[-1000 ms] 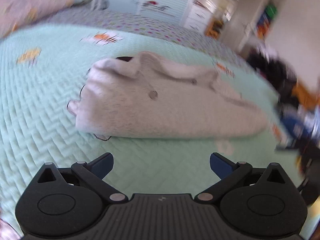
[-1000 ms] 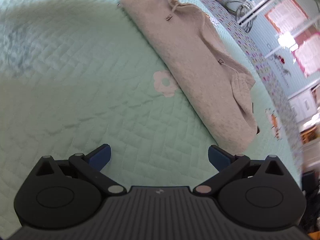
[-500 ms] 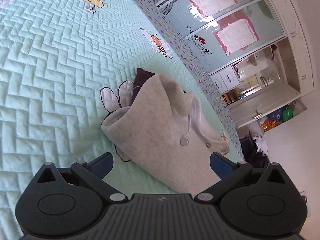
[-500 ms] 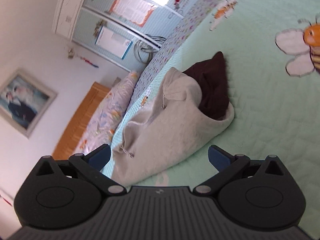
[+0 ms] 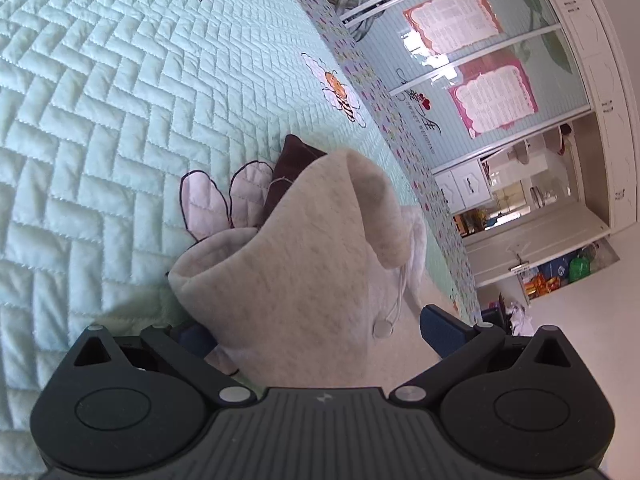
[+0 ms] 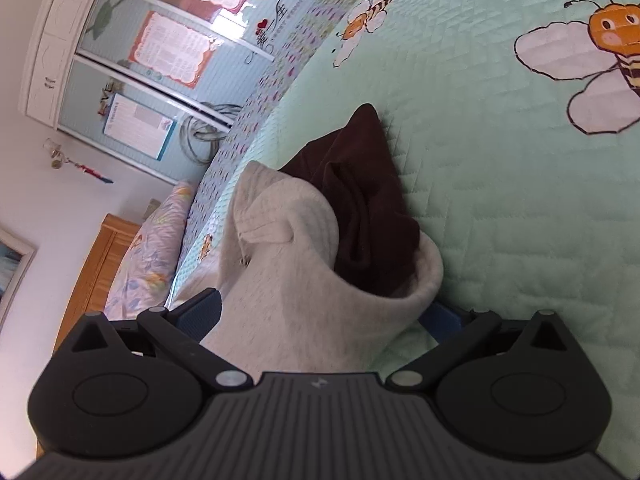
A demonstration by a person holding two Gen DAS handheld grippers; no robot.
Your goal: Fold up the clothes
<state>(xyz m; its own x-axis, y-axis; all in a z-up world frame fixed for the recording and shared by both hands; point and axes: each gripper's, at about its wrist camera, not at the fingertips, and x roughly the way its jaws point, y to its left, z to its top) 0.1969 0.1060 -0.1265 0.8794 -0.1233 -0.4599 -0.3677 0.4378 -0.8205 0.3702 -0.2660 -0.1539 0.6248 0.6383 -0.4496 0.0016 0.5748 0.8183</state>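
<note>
Between both sets of fingers: grey garment on the quilt

On the mint-green quilted bedspread (image 5: 100, 128) lies the folded grey garment (image 5: 312, 280), a fleecy piece with a drawstring whose round metal tip (image 5: 383, 329) hangs on its front face. Landmark for all positions: the grey garment.

Left gripper (image 5: 316, 332): jaws apart, one blue finger on each side of the garment's near end. Cloth fills the gap between them; whether either pad presses the fabric, I cannot tell. Nothing is clamped.

Right gripper (image 6: 320, 316): jaws likewise apart, straddling the other end of the garment (image 6: 320, 292). The blue fingers (image 6: 204, 308) sit partly behind the cloth folds. Contact unclear.

Dark brown garment (image 6: 360, 208): lies against the grey garment's far side, partly tucked under its raised grey fold; in the left wrist view only a brown corner (image 5: 294, 156) shows beyond the grey edge.

Beside the garment on the bedspread: an appliquéd flower with white petals (image 5: 224, 200), partly covered by the grey cloth. Farther off, a bee motif (image 6: 592, 52) on the quilt.

Beyond the garment, past the bed edge: glazed wardrobe doors (image 5: 460, 52) with pink-bordered sheets on them
</note>
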